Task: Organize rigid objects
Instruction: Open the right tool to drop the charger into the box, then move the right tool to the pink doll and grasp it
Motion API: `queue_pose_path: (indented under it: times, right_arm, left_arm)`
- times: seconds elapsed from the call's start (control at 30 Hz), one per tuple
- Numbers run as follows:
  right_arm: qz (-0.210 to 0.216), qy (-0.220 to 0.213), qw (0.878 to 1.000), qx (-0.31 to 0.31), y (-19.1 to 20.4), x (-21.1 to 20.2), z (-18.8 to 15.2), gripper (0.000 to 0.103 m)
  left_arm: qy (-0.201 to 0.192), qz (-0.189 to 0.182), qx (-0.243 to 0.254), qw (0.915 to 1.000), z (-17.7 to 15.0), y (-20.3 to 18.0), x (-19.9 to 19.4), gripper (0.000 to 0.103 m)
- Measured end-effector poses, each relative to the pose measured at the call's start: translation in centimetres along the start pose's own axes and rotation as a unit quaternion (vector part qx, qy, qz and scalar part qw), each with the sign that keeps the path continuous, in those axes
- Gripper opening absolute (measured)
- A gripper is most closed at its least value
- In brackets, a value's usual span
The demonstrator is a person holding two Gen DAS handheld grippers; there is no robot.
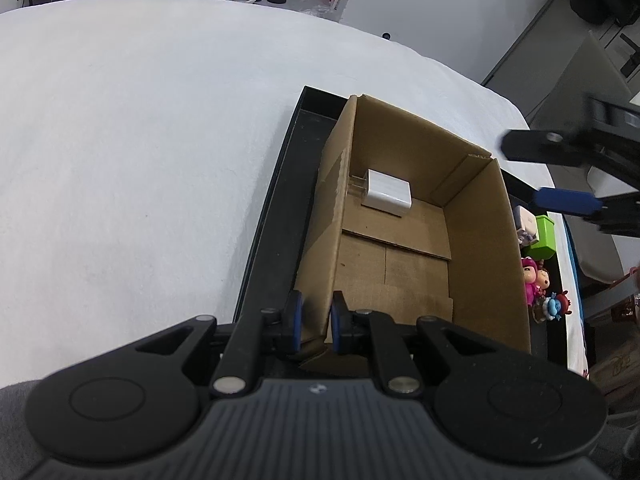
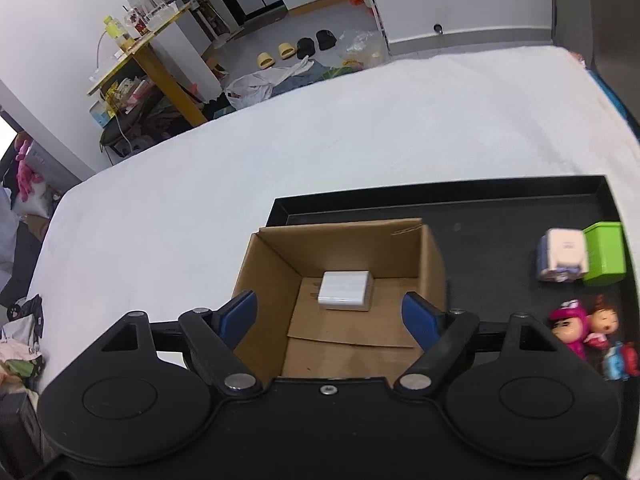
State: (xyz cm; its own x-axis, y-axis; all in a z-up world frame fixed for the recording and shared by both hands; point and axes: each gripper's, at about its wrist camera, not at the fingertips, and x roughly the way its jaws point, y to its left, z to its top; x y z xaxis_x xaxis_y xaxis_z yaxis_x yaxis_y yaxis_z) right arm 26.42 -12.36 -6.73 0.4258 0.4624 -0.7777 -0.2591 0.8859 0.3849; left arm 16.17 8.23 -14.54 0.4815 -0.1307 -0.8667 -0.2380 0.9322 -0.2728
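Left gripper (image 1: 316, 322): blue pads clamped on the near wall of the corrugated cardboard box (image 1: 404, 240), lower centre of frame. Right gripper (image 2: 331, 316): fingers spread wide, gripping nothing, poised above the box opening. Inside on the flap floor: white, glossy, rectangular charger block (image 2: 345, 290), possibly with prongs against the far wall. Box seated in shallow black tray (image 2: 480, 208) on white textured cloth (image 2: 280, 140). Right of frame in tray: green plastic cube (image 2: 605, 253), white-purple cube (image 2: 562, 255), small cartoon figurines (image 2: 586, 326).
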Motion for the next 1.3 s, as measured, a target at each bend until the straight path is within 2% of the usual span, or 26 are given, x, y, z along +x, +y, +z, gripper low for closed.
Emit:
queue_pose_path:
  times: [0.2, 0.33, 0.47, 0.6, 0.8, 0.97, 1.3]
  right_arm:
    - [-0.015, -0.006, 1.000, -0.022, -1.2, -2.6, 0.3, 0.080]
    - [-0.028, -0.021, 0.999, -0.036, -2.2, -4.4, 0.7, 0.086]
    - [-0.026, -0.028, 0.999, -0.037, -3.9, -5.9, 0.7, 0.086]
    - [-0.029, -0.025, 0.999, -0.034, -6.0, -6.6, 0.4, 0.086]
    - [-0.058, -0.018, 0.998, -0.023, -9.9, -6.4, -0.7, 0.086]
    - [-0.070, -0.017, 0.997, -0.014, -12.4, -6.3, -1.7, 0.080]
    - [-0.039, 0.007, 0.999, 0.005, -15.3, -4.5, -2.9, 0.067]
  left_arm:
    - [-0.002, 0.005, 0.003, 1.0000, -0.1, -0.2, 0.1, 0.013]
    - [0.000, 0.007, -0.004, 1.0000, -0.2, -0.1, 0.2, 0.013]
    - [0.000, 0.014, 0.001, 0.9999, -0.2, -0.5, 0.2, 0.013]
    - [-0.001, 0.024, 0.004, 0.9997, -0.3, -0.9, 0.2, 0.013]
    - [-0.001, 0.039, 0.010, 0.9992, -0.4, -1.5, 0.2, 0.013]
    - [0.001, 0.052, 0.020, 0.9984, -0.5, -2.1, 0.2, 0.012]
    - [0.010, 0.067, 0.026, 0.9974, -0.2, -2.6, 0.3, 0.012]
